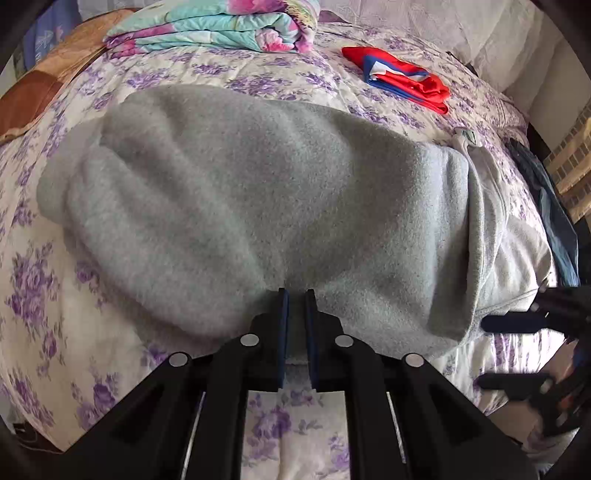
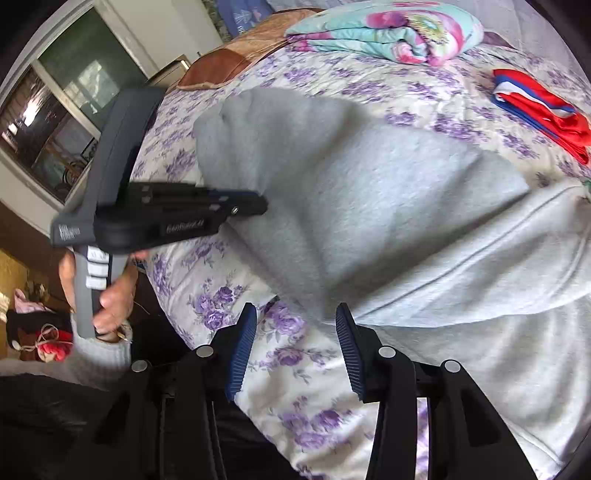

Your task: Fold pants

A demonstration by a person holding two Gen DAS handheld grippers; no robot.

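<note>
Floral-quilted bed (image 1: 44, 332) carries the grey pants (image 1: 236, 206) mid-fold; left claw (image 1: 295, 295) pinches their near edge, right claw (image 2: 295, 314) gapes empty beside them, so thick fleece may slip free.

I see bright, soft daylight on the bed (image 1: 92, 295). The window (image 2: 66, 110) glows. Both pictures bend and go dark at the round edges. The left gripper (image 2: 258, 201) looks blurry.

Bare floral bedspread (image 1: 44, 325) lies open beside the grey pants (image 1: 240, 206); folded quilt (image 1: 221, 29) and red-blue cloth (image 1: 402, 79) crowd the far side, seemingly well apart.
</note>
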